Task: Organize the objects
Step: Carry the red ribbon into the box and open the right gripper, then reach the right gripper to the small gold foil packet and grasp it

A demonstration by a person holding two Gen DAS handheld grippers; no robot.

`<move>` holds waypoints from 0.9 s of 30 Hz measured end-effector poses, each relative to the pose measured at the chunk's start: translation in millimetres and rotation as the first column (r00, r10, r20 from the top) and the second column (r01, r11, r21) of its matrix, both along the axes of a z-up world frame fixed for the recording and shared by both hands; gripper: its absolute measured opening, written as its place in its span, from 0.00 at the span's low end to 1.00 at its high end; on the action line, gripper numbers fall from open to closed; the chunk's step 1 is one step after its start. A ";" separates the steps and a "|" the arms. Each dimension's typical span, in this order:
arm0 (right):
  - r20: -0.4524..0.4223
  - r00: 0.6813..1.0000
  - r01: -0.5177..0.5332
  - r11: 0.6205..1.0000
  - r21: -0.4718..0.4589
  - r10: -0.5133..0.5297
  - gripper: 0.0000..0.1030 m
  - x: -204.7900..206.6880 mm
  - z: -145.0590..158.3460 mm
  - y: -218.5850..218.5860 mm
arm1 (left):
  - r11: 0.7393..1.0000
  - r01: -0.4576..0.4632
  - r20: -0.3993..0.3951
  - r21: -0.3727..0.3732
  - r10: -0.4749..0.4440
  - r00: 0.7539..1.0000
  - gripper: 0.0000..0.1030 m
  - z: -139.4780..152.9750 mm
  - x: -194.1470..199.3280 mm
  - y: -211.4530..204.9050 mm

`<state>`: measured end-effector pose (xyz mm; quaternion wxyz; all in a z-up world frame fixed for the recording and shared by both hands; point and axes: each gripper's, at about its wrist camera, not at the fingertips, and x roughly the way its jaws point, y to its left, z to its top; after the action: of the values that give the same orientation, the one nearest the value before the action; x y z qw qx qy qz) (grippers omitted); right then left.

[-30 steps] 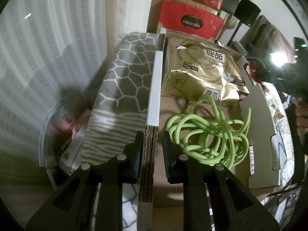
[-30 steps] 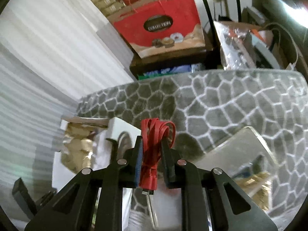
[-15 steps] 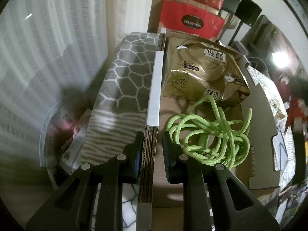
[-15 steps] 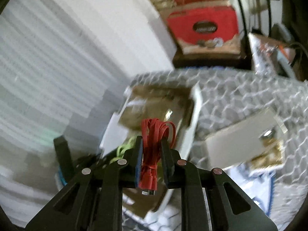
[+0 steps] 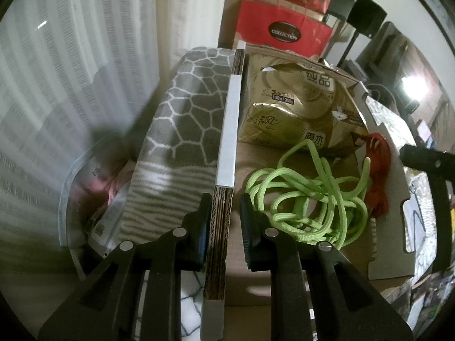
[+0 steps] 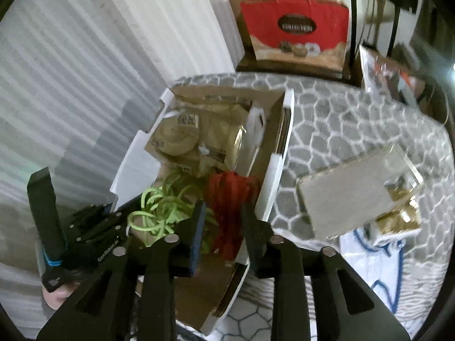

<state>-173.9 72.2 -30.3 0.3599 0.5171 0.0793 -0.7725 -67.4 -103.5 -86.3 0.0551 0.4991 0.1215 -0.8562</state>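
Observation:
An open cardboard box (image 6: 277, 170) lies on a grey patterned cover. It holds a gold tissue pack (image 5: 298, 105), a coil of green cord (image 5: 307, 207) and a red cord bundle (image 6: 230, 199). The red bundle also shows at the box's right side in the left wrist view (image 5: 379, 164). My left gripper (image 5: 224, 224) is shut on the box's left wall (image 5: 230, 130). My right gripper (image 6: 221, 227) is open above the box, and the red bundle lies loose between and beyond its fingers.
A red gift bag (image 5: 281, 31) stands behind the box. A white curtain (image 5: 71, 71) hangs at the left. A clear plastic case (image 6: 358, 190) and white-and-blue cloth (image 6: 378, 264) lie on the grey cover (image 6: 355, 125) right of the box.
My right gripper carried the red bundle over the box, opened and let it go; the bundle now lies in the box. My left gripper has kept its hold on the box wall.

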 end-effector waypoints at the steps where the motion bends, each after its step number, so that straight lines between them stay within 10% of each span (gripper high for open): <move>1: -0.012 1.000 0.003 1.000 -0.001 -0.003 0.32 0.4 3.8 1.4 | 1.000 0.000 0.000 0.000 0.000 1.000 0.16 0.0 0.0 -0.6; 15: -0.152 0.984 0.099 0.995 0.018 -0.095 0.41 -26.2 36.2 55.3 | 1.000 -0.007 0.000 -0.005 0.007 1.000 0.16 -0.6 -0.1 -1.5; 27: -0.133 0.952 0.290 0.952 0.094 -0.277 0.46 -67.4 4.8 140.1 | 1.000 -0.019 0.001 -0.006 0.019 1.000 0.16 -0.5 -0.3 -1.4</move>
<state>-241.3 212.3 -25.4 0.2102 0.4958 0.0688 -0.8398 -67.7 -104.8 -86.8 0.0649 0.4982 0.1234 -0.8558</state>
